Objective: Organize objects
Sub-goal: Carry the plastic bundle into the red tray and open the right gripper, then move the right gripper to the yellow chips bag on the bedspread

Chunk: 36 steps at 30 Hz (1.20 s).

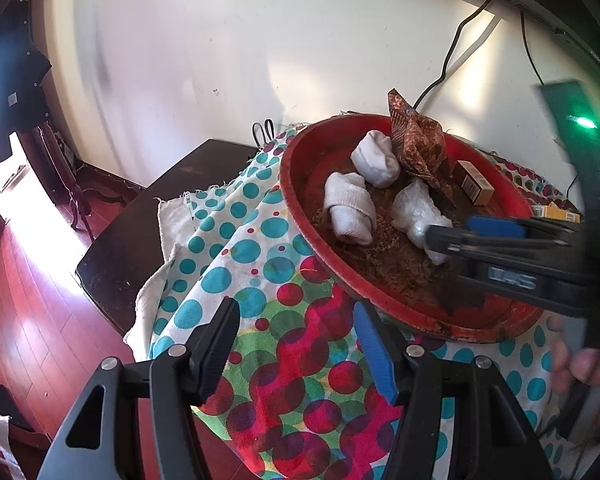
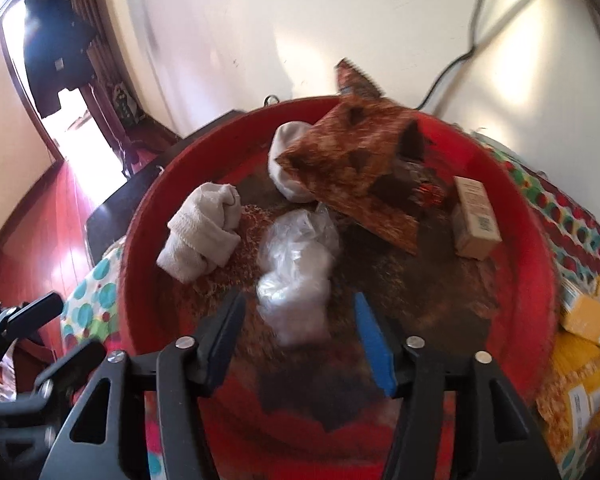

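While right jaws gape, plastic bundle (image 2: 296,272) lies between them.

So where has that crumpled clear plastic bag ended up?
The plastic bag lies inside the red tray, near its middle, right of a rolled white sock and just ahead of the right gripper, whose jaws stand open.

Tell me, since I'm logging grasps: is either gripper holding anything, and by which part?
Nothing is held. The left gripper is open over the dotted cloth; the right gripper is open, the clear plastic bundle lying loose in the red tray.
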Available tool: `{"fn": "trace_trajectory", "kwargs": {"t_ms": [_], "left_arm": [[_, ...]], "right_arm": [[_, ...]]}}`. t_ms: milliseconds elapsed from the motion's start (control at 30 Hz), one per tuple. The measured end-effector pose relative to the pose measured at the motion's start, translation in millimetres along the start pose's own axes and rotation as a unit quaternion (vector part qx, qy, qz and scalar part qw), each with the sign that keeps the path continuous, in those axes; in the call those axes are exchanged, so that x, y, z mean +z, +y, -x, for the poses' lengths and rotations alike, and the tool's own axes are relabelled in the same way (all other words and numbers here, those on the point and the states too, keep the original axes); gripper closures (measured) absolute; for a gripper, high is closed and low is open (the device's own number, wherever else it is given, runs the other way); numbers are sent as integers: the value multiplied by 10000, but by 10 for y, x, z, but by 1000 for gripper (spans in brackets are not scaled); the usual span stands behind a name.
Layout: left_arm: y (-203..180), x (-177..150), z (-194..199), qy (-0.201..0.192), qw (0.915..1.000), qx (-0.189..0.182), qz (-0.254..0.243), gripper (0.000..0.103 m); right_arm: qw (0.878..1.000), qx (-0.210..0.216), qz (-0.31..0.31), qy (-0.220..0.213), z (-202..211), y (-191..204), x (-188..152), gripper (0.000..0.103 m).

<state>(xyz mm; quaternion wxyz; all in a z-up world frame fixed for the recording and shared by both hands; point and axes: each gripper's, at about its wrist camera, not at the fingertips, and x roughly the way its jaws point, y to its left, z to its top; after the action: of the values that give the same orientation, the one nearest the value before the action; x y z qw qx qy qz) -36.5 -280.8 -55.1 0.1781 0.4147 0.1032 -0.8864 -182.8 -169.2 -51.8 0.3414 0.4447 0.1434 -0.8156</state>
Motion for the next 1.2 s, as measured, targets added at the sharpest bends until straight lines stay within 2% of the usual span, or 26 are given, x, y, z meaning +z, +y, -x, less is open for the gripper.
{"fn": "trace_trajectory", "kwargs": {"t_ms": [100,167,233,333,433,567,633,700,833,933,1067,1200], "left_arm": [[-39,-5,19,-45,10000,11,-62,42],[-81,-11,40,-95,9999,11,-120,42],[-131,-17,63,-145,9997,-21,-192,42],[-219,-36,86,-187,9993,-17,-313,42],[-307,-63,100,-208,9989,-28,-431,42],[-412,-84,122,-251,9979,-74,-585,42],[-456,-95,139,-287,9974,-87,-657,42],[-485,-100,144,-298,9970,-88,-709,42],[-512,-108,117,-265,9966,-52,-783,42],[-504,-116,99,-232,9968,-43,-769,42],[-505,-124,92,-232,9965,-28,-798,42],[-512,-126,129,-391,9956,-4,-854,42]], "right_arm": [[9996,61,-254,-136,272,-198,-131,47],[9983,38,-500,-313,539,-423,-298,43],[9959,16,-788,-454,756,-648,-464,33],[9899,-139,-1302,-542,1008,-1068,-752,32],[9817,-129,-1845,-446,1114,-1467,-1056,31],[9633,74,-2648,-443,1127,-1860,-1325,31],[9575,154,-2841,-479,1089,-1934,-1329,27],[9560,197,-2890,-471,1001,-1970,-1283,14],[9491,239,-3097,-531,893,-2036,-1188,13],[9358,216,-3464,-627,825,-2154,-1146,9],[9193,255,-3859,-725,704,-2308,-1097,9],[9143,246,-3951,-860,616,-2344,-1047,11]]}}
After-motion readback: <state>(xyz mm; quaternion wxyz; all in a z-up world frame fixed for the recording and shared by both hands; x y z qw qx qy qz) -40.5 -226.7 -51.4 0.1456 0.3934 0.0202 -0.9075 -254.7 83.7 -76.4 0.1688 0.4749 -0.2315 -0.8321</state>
